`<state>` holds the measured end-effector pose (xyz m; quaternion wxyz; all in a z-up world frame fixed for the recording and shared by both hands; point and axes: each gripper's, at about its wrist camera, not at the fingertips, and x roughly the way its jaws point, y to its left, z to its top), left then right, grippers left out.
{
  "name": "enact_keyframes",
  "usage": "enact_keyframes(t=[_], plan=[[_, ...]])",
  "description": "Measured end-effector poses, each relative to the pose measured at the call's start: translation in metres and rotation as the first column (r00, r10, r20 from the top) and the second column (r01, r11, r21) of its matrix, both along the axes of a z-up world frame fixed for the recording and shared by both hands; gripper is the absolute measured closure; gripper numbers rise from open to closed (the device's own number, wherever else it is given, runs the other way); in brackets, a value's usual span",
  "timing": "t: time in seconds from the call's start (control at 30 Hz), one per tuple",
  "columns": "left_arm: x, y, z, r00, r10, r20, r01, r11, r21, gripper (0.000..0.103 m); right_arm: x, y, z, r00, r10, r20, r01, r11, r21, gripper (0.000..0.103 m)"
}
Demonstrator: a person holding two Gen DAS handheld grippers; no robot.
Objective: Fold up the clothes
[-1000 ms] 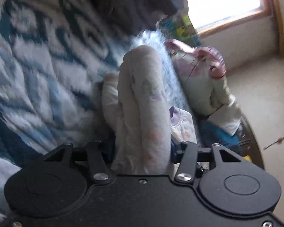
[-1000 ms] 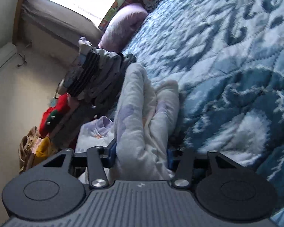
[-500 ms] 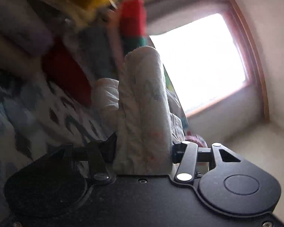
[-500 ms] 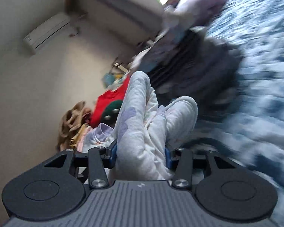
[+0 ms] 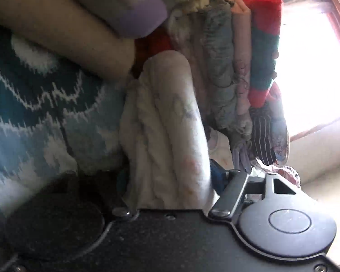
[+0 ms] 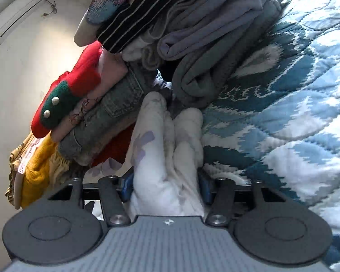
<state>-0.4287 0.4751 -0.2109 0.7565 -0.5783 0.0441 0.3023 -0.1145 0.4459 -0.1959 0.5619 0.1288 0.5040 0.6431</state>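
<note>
A folded white garment (image 5: 167,136) with pale printed shapes is pinched thick between the jaws of my left gripper (image 5: 170,181). The same white garment (image 6: 167,149) fills my right gripper (image 6: 166,181), whose blue pads press it from both sides. Its far end touches a stack of folded clothes (image 6: 133,72): red and green knit, pink, denim, striped black, grey sweats. In the left wrist view that stack of clothes (image 5: 238,68) stands right beside the garment. A person's bare forearm (image 5: 56,36) with a lilac cuff crosses the upper left.
The blue and white patterned quilt (image 6: 283,104) spreads under everything. A yellow garment (image 6: 36,165) lies at the stack's left edge. A bright window (image 5: 310,68) is at the right, and a wall air conditioner (image 6: 13,6) shows at upper left.
Both grippers have carried the folded white garment across the quilt up to the stack of folded clothes, which now fills the views close ahead. Both have kept their hold throughout.
</note>
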Motion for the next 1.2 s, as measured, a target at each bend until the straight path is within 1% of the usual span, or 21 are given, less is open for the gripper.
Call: enact_keyframes(t=[0.03,0.1,0.17,0.23,0.3,0.37,0.4,0.43,0.47,0.5,0.57,0.63,0.73,0.8,0.9,0.97,1.0,1.03,1.2], plan=[[-0.002,-0.002,0.002,1.0,0.003,-0.007,-0.003,1.0,0.004,0.026,0.0,-0.002,0.004,1.0,0.0,0.012,0.0,1.0,-0.005,0.031],[-0.006,-0.005,0.006,1.0,0.009,-0.02,-0.009,1.0,0.011,0.021,0.001,-0.007,0.014,0.999,0.002,0.043,-0.002,1.0,-0.017,0.026],[-0.01,-0.01,0.01,0.999,0.017,-0.033,-0.017,1.0,0.018,0.014,0.001,-0.012,0.023,0.997,0.005,0.074,-0.003,1.0,-0.028,0.022],[-0.016,-0.018,0.018,0.998,0.041,-0.046,-0.04,0.999,0.014,0.012,0.002,-0.027,0.035,0.993,-0.001,0.116,0.005,0.999,-0.04,0.013],[-0.023,-0.024,0.025,0.997,0.046,-0.057,-0.045,0.999,0.002,0.007,0.003,-0.043,0.047,0.987,-0.009,0.161,0.018,0.998,-0.054,0.009],[-0.032,-0.036,0.035,0.996,0.055,-0.073,-0.054,0.998,0.012,0.0,0.002,-0.064,0.06,0.976,-0.018,0.219,0.034,0.997,-0.069,0.005],[-0.036,-0.041,0.04,0.995,0.058,-0.087,-0.057,0.998,0.018,0.0,0.001,-0.075,0.067,0.97,-0.021,0.242,0.039,0.997,-0.068,0.002],[-0.037,-0.045,0.047,0.99,0.052,-0.134,-0.048,0.998,0.032,0.0,-0.002,-0.085,0.074,0.965,-0.024,0.263,0.043,0.997,-0.066,0.0],[-0.035,-0.049,0.057,0.979,0.039,-0.198,-0.029,0.998,0.052,0.0,-0.005,-0.095,0.081,0.959,-0.024,0.281,0.043,0.997,-0.061,0.0],[-0.032,-0.054,0.068,0.964,0.053,-0.261,-0.033,0.996,0.079,0.0,-0.011,-0.102,0.089,0.952,-0.02,0.305,0.04,0.997,-0.062,0.0],[-0.027,-0.07,0.094,0.924,0.037,-0.381,0.034,0.984,0.177,0.0,-0.023,-0.116,0.104,0.934,-0.007,0.357,0.034,0.997,-0.068,0.0],[-0.02,-0.085,0.119,0.875,0.034,-0.484,0.1,0.964,0.248,0.0,-0.04,-0.125,0.121,0.906,0.014,0.423,0.022,0.996,-0.081,0.0],[-0.014,-0.113,0.153,0.783,0.082,-0.616,0.183,0.917,0.355,0.0,-0.064,-0.133,0.142,0.858,0.053,0.51,-0.002,0.995,-0.099,0.0],[-0.013,-0.121,0.163,0.77,0.093,-0.631,0.201,0.904,0.378,0.0,-0.078,-0.137,0.155,0.833,0.074,0.549,-0.016,0.994,-0.11,0.0],[-0.012,-0.134,0.178,0.75,0.111,-0.652,0.227,0.882,0.412,0.0,-0.101,-0.143,0.174,0.785,0.089,0.613,-0.013,0.992,-0.126,0.0],[-0.012,-0.142,0.188,0.737,0.124,-0.665,0.244,0.868,0.432,0.0,-0.113,-0.146,0.182,0.742,0.099,0.663,-0.005,0.99,-0.142,0.0],[-0.013,-0.144,0.192,0.729,0.129,-0.672,0.243,0.869,0.43,0.0,-0.119,-0.148,0.186,0.719,0.104,0.687,-0.001,0.989,-0.15,0.0],[-0.013,-0.147,0.196,0.722,0.133,-0.679,0.244,0.87,0.429,0.0,-0.124,-0.149,0.188,0.705,0.108,0.7,0.007,0.987,-0.16,0.0],[-0.017,-0.158,0.205,0.689,0.128,-0.713,0.282,0.859,0.427,0.0,-0.135,-0.154,0.187,0.697,0.148,0.702,-0.003,0.979,-0.204,0.0]])
